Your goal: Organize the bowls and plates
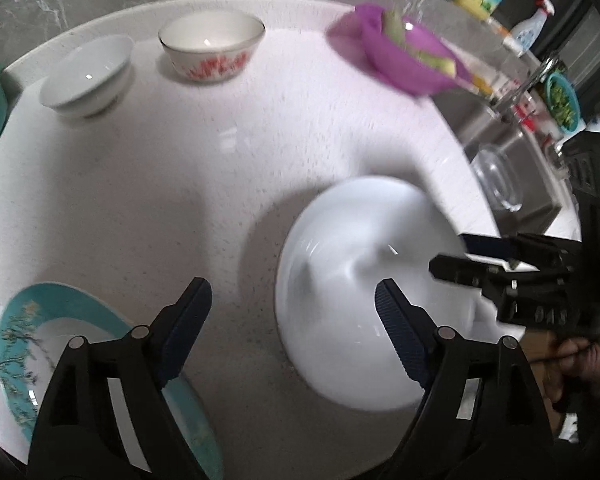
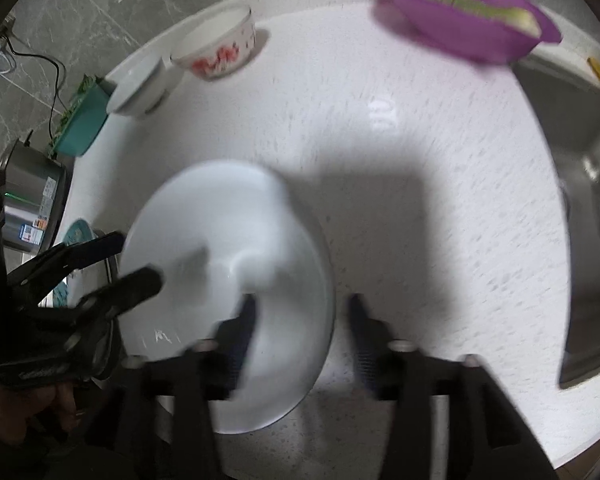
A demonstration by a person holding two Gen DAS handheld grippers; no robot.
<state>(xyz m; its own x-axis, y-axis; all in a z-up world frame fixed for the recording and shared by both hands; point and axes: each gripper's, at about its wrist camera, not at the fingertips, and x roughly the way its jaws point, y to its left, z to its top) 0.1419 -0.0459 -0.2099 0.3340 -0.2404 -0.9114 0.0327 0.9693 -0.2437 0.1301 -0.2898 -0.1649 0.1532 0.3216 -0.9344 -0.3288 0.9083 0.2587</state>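
A large white plate [image 1: 352, 292] [image 2: 224, 280] lies on the white counter between both grippers. My left gripper [image 1: 294, 300] is open just left of and over its near edge; it also shows in the right wrist view [image 2: 132, 260]. My right gripper [image 2: 302, 308] is open, its jaws astride the plate's right rim; it shows in the left wrist view [image 1: 456, 254]. A teal-rimmed plate [image 1: 24, 340] lies under my left finger. A plain white bowl [image 1: 86, 76] [image 2: 140, 88] and a red-patterned bowl [image 1: 212, 48] [image 2: 216, 46] stand at the back.
A purple basin [image 1: 404, 56] [image 2: 464, 20] with green vegetable pieces sits at the back right by the steel sink [image 1: 512, 168] [image 2: 580, 160]. A glass bowl [image 1: 496, 180] lies in the sink. A teal tub [image 2: 84, 120] and a steel cooker [image 2: 32, 204] stand left.
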